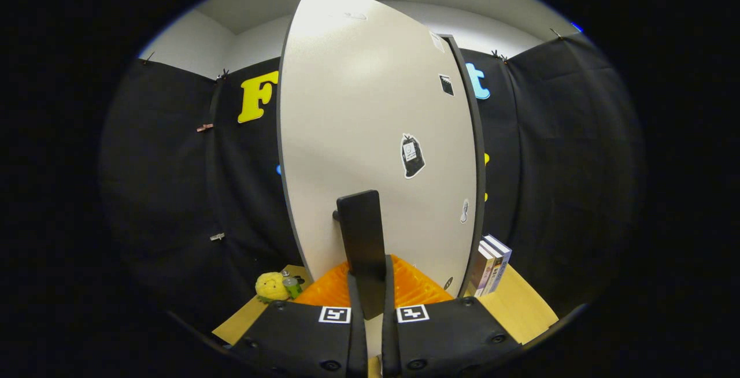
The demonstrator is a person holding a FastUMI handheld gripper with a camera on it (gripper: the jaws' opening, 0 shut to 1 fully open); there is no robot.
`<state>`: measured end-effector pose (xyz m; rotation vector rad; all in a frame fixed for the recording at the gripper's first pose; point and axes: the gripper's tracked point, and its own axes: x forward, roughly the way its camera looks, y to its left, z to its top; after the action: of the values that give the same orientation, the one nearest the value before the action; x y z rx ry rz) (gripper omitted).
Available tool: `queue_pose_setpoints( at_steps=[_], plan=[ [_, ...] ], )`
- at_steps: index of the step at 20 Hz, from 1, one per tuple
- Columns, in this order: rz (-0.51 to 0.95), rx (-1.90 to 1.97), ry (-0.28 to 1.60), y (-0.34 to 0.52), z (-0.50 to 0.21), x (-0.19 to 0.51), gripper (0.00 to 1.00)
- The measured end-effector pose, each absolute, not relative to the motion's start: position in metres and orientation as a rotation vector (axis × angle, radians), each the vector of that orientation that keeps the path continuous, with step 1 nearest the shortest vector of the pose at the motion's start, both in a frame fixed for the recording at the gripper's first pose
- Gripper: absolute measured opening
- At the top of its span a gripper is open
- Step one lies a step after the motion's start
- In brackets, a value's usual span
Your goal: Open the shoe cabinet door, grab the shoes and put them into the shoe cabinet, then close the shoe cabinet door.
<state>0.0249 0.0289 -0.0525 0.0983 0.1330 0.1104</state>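
The white shoe cabinet door (370, 135) stands just ahead, its black handle (363, 245) clamped between the gripper (370, 303) fingers, drawn together on it. A yellow plush toy (272, 286) and upright books (490, 265) flank it on the wooden worktop (520, 303).

Ahead: the white cabinet door (370, 135) stands close before the gripper (370, 285), blocking the way forward.
Fingers: closed on the door's black handle (361, 233).
Left of door: open gap to the booth cloth; a yellow plush toy (272, 286) sits low there.
Right of door: narrow gap, upright books (490, 265) on the wooden surface (523, 303).
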Motion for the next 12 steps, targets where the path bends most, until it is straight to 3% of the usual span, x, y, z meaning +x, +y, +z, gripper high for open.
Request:
queue_pose_setpoints(
  at_steps=[12],
  plan=[
    [0.195,0.146,0.165,-0.043,-0.051,-0.012,0.13]
  ],
)
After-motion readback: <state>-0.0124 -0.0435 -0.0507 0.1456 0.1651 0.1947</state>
